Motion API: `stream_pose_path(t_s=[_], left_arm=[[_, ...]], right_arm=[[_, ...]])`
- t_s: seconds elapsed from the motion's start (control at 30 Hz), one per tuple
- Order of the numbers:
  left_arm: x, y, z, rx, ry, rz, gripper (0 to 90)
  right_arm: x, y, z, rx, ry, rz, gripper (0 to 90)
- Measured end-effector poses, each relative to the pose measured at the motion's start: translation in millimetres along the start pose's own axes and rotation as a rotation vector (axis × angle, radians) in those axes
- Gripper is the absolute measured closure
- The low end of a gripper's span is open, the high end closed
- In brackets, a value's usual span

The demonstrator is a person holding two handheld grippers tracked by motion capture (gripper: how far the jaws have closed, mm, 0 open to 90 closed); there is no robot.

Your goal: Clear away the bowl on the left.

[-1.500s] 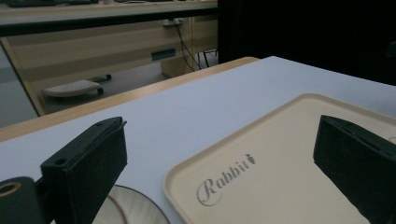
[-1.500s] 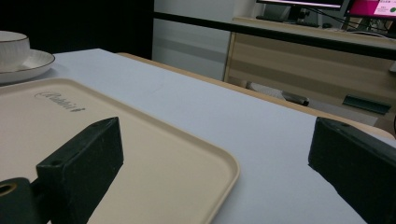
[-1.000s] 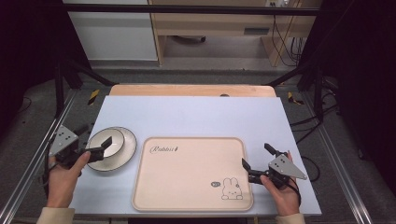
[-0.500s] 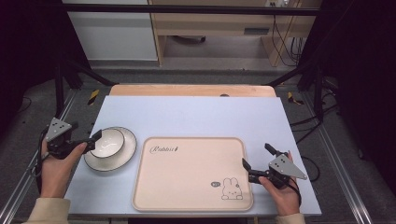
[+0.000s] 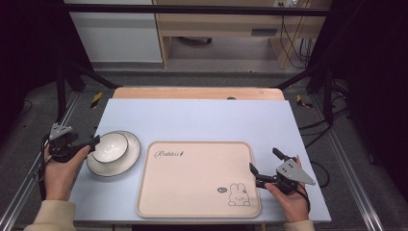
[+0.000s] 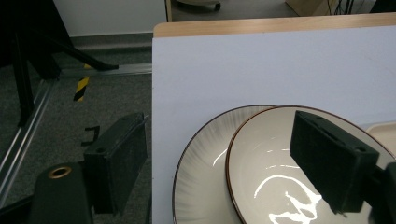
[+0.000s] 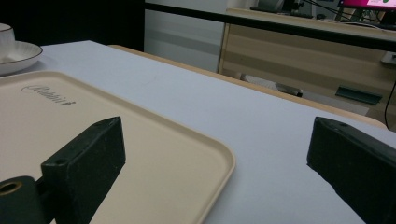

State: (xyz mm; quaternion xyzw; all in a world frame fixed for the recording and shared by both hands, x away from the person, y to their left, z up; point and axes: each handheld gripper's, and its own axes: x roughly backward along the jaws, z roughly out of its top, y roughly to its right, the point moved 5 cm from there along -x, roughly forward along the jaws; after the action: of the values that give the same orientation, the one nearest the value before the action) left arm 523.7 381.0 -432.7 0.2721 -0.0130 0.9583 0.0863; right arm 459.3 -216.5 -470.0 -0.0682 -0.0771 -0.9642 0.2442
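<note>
Closing — left tool (image 5: 91, 142) now straddles bowl (image 5: 111, 147) rim.

- Beige tray (image 5: 192, 178), rabbit print (image 5: 238, 195) at its 5 o'clock corner.
- Wooden strip (image 5: 197, 93) at table's 12 o'clock edge.
- Yellow-black marker (image 5: 96, 99) on floor, 10 o'clock.

Grey floor (image 5: 207, 79), wooden cabinet (image 5: 231, 21)
</note>
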Motion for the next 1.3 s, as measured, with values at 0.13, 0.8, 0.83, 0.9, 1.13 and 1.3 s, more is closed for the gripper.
stream_pose_path(t_s=[0.13, 0.8, 0.83, 0.9, 1.13, 1.3], left_arm=[[-2.1, -3.7, -5.2, 0.016, -0.032, 0.003, 24.4], [-29.7, 10.4, -24.3, 0.044, -0.257, -0.07, 54.6], [-31.0, 10.2, -24.6, 0.045, -0.26, -0.071, 56.0], [-32.4, 9.6, -25.4, 0.06, -0.271, -0.076, 59.4], [-37.0, 8.8, -27.5, 0.088, -0.303, -0.091, 70.4], [-38.9, 7.2, -28.5, 0.091, -0.31, -0.09, 79.2]], right_arm=[[-0.7, -0.3, -0.5, -0.005, -0.008, -0.005, 5.5], [-1.5, -1.0, -0.4, -0.017, -0.011, 0.001, 5.6], [-1.6, -1.1, -0.5, -0.017, -0.011, 0.002, 5.6], [-1.6, -1.2, -0.4, -0.018, -0.012, 0.003, 5.6], [-1.7, -1.5, -0.4, -0.021, -0.013, 0.008, 5.6], [-1.7, -1.7, -0.3, -0.023, -0.012, 0.009, 5.6]])
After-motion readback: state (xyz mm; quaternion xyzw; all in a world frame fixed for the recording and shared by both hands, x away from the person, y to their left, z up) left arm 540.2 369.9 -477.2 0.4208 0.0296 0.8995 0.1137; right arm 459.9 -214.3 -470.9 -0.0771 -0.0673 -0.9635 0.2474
